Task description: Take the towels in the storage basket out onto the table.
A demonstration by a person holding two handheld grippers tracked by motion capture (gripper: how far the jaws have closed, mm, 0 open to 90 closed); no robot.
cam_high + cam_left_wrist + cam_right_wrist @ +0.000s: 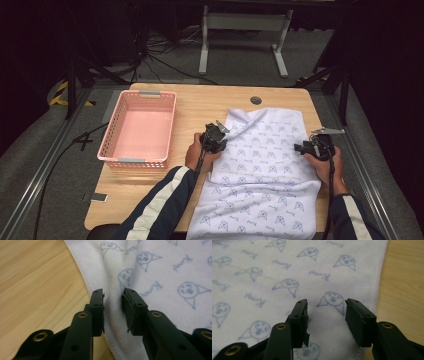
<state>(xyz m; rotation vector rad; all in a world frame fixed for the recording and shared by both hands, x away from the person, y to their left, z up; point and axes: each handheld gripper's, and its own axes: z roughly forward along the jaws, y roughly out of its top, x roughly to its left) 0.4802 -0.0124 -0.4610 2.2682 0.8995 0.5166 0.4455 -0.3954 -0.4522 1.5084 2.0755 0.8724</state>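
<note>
A white towel [270, 165] printed with small blue faces lies spread over the right half of the wooden table [200, 102], and its near end hangs over the front edge. My left gripper [215, 136] is low at the towel's left hem. In the left gripper view the left gripper [112, 293] is open, its jaws a narrow gap apart on either side of a raised fold of towel [162, 270]. My right gripper [315, 146] rests over the towel's right side. It [326, 303] is open just above flat towel [262, 285], close to the right hem.
A pink plastic basket [172, 125] with nothing inside stands on the left part of the table. A dark round grommet [256, 100] sits near the back edge. Bare wood [37, 277] lies between basket and towel. A narrow strip of wood [404, 277] runs right of the towel.
</note>
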